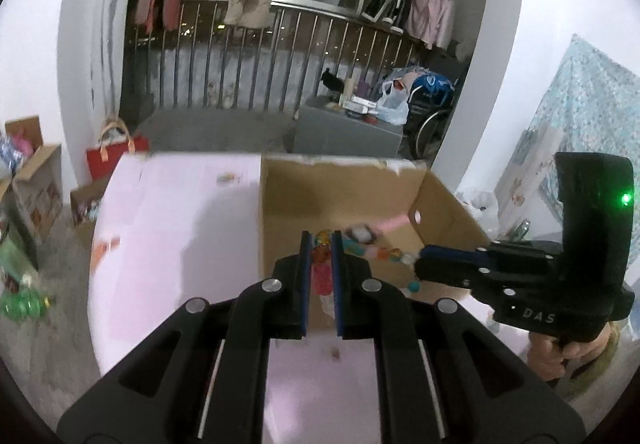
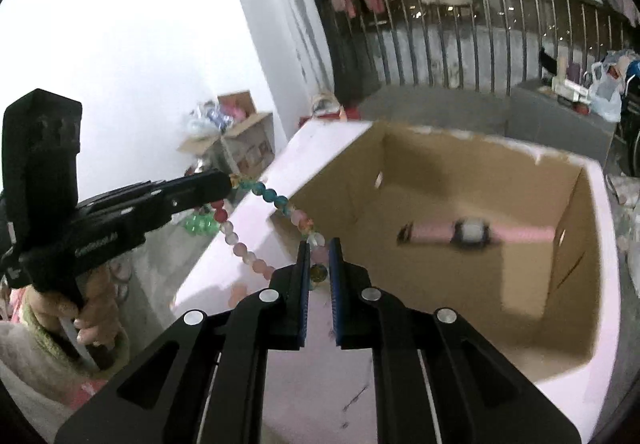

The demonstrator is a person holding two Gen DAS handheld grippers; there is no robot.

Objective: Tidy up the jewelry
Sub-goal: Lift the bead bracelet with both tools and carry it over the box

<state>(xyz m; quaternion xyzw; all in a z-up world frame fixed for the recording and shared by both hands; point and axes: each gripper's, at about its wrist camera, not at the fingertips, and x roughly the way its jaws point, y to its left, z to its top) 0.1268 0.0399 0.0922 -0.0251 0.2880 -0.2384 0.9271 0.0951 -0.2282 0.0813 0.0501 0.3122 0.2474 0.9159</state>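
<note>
The bead necklace [image 2: 256,215] is being held stretched at about ten o'clock of the cardboard box [image 2: 576,284] between the nearly closed left gripper [image 2: 230,179] and right gripper [image 2: 319,244], and it is best being carried level over the pink watch [image 2: 472,232].

Colourful bead string [image 2: 256,228] stretched taut above box [image 2: 592,284].
</note>
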